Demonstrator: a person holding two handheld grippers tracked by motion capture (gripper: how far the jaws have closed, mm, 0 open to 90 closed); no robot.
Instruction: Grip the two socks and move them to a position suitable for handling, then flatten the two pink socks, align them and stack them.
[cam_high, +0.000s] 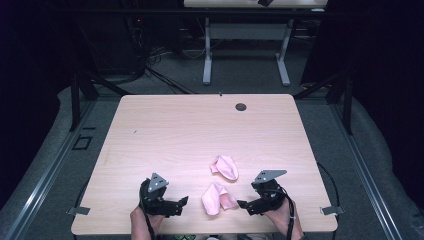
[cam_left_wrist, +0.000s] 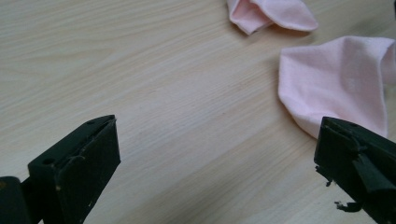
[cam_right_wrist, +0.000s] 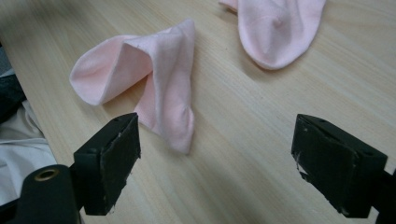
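Two pink socks lie on the wooden table (cam_high: 165, 130), near its front edge. The nearer sock (cam_high: 217, 198) (cam_left_wrist: 336, 79) (cam_right_wrist: 154, 79) is crumpled and folded over, its opening gaping. Just behind it the other sock (cam_high: 225, 167) (cam_left_wrist: 275, 14) (cam_right_wrist: 278, 28) lies flatter. My left gripper (cam_high: 182, 202) (cam_left_wrist: 217, 158) is left of the nearer sock, pointing at it, open over bare wood. From the right, my right gripper (cam_high: 245, 205) (cam_right_wrist: 219, 154) faces the same sock, open, with the sock's tip just ahead of its jaws.
A dark round hole (cam_high: 241, 107) sits near the table's far edge. Beyond the table stands a white-legged desk (cam_high: 245, 35), with cables (cam_high: 150, 60) on the grey floor. Light clothing (cam_right_wrist: 18, 140) hangs past the table's front edge.
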